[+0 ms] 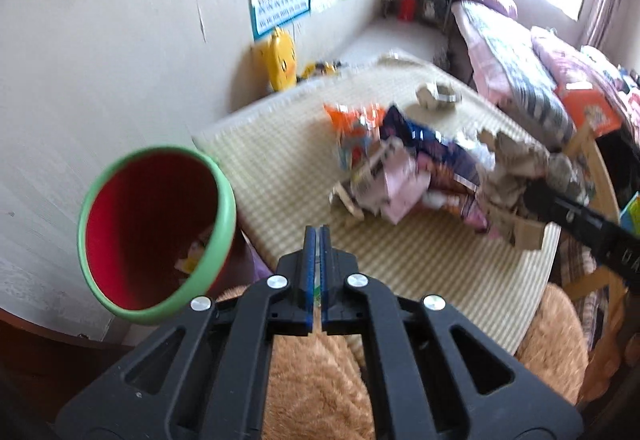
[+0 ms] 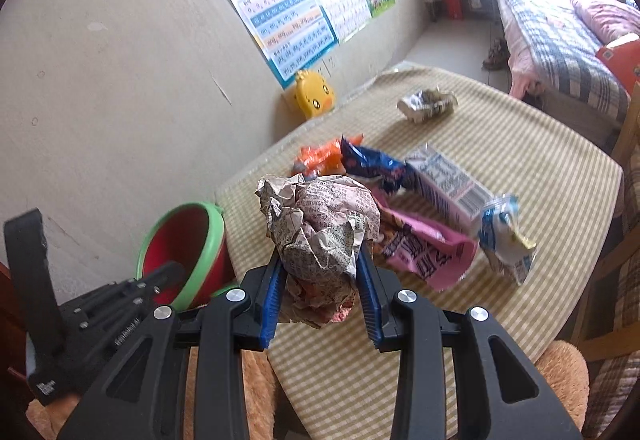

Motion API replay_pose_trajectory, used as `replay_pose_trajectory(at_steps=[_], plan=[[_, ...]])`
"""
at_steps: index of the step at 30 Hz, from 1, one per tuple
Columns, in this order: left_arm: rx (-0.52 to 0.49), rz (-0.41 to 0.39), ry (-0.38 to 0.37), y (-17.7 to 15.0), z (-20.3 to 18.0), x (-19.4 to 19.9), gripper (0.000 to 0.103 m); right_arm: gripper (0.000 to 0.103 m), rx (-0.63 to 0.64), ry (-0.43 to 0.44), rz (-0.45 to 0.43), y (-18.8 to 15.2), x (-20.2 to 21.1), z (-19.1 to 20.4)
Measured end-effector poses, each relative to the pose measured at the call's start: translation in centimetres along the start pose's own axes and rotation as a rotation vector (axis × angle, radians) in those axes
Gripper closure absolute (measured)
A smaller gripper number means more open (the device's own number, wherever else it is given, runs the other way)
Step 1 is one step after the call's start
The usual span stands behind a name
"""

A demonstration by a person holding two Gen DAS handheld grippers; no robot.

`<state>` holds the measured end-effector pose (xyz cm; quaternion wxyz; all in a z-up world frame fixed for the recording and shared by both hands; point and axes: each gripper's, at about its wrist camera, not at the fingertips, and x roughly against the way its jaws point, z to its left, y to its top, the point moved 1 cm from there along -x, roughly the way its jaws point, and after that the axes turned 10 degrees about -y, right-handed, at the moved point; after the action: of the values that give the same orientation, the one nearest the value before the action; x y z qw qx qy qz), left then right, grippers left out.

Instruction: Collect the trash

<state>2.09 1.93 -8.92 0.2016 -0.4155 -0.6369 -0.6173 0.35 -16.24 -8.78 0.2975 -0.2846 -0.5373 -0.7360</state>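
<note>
Red-and-green bin (image 1: 156,236): tilted, mouth toward the left wrist camera, just left of the left gripper (image 1: 317,260); a few scraps show at its bottom, so some trash is judged already collected
Left gripper: blue pads pressed together with a thin greenish sliver between them; whether it is held trash or background, cannot tell
Right gripper (image 2: 322,280): pinching a crumpled newsprint ball (image 2: 320,228) between its blue pads, clear of the checked tablecloth (image 2: 520,167)
Bin from right gripper: down and to its left, near
Ahead of right gripper, on cloth: orange wrapper (image 2: 320,159), blue wrapper (image 2: 372,163), pink wrapper (image 2: 428,248), carton (image 2: 448,183), white-blue packet (image 2: 504,236)
Farther ahead, apart from the heap: small crumpled wrapper (image 2: 428,103)
Progress: early to middle, by judgement; one piece in hand awaiting the drop, at least six pieces left on the table
</note>
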Motion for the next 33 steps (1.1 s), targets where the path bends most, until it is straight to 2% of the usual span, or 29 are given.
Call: replay_pose_trajectory(at_steps=[9,15,19,23,26,33], plan=[[0.011,-0.127,0.026,2.2,-0.2,2.6,0.102,0.07,0.009,-0.008,-0.076,1.5,1.8,0.7],[0.03,-0.174,0.039,2.7,0.1,3.9,0.102,0.069,0.036,-0.006,-0.111,1.9,2.7,1.6],[0.042,-0.18,0.042,2.8,0.7,3.9,0.102,0.069,0.05,-0.009,-0.12,2.0,2.7,2.0],[0.057,-0.139,0.03,2.3,1.4,2.6,0.102,0.069,0.044,-0.026,-0.116,2.1,2.5,1.5],[0.102,-0.097,-0.011,1.7,2.2,1.5,0.102,0.069,0.027,-0.035,-0.111,2.0,2.5,0.9],[0.105,-0.143,-0.009,2.1,2.5,2.4,0.103,0.069,0.031,-0.032,-0.097,2.0,2.1,0.7]])
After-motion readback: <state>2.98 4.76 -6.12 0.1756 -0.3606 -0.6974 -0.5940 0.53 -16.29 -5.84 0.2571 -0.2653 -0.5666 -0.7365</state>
